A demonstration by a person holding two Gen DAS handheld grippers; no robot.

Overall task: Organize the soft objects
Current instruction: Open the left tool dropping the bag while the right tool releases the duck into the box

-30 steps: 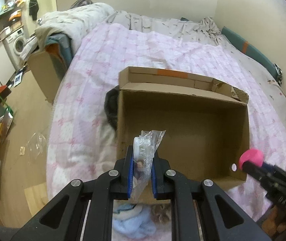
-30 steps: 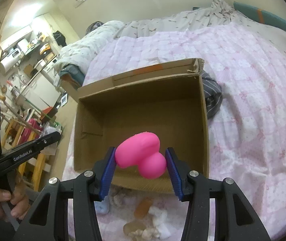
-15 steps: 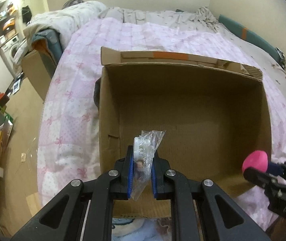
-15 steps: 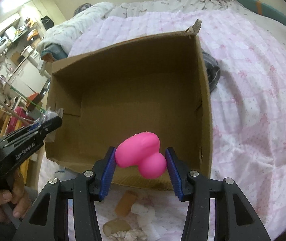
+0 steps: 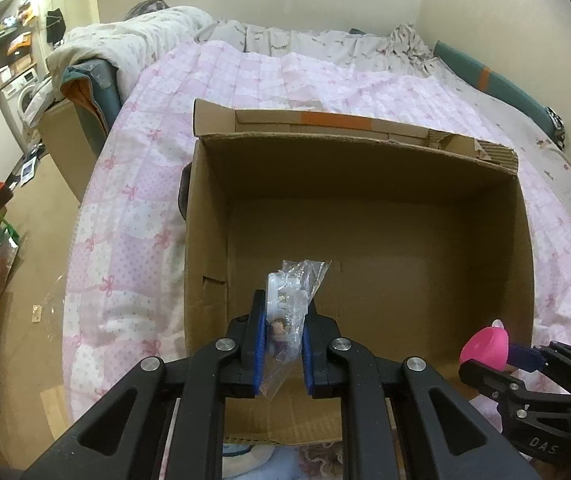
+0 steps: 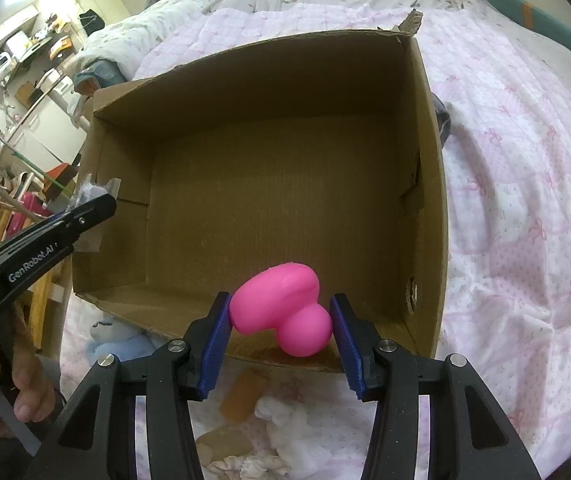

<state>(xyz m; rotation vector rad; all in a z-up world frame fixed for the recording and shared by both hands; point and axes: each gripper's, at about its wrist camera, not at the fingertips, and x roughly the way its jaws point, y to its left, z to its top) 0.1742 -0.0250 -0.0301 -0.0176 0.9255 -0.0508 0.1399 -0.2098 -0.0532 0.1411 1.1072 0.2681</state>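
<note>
Left tool (image 5: 280, 346) nearly closed, pinching clear plastic packet (image 5: 291, 308) with small item inside. From left wrist view we see it came down since a second ago, now hanging over near-left part of cardboard box (image 5: 365, 148) on bed (image 5: 245, 80). Box looks empty.

Right wrist view: right tool (image 6: 281, 334) about half open, clamped on pink squishy toy (image 6: 281, 314), also lower, over near rim. Blue plush (image 6: 115, 338) lies outside box. We reckon both drops come next.

A bed (image 5: 285, 76) is covered by a pink quilt (image 5: 133, 216); a washing machine (image 5: 25, 92) is seen far left.
</note>
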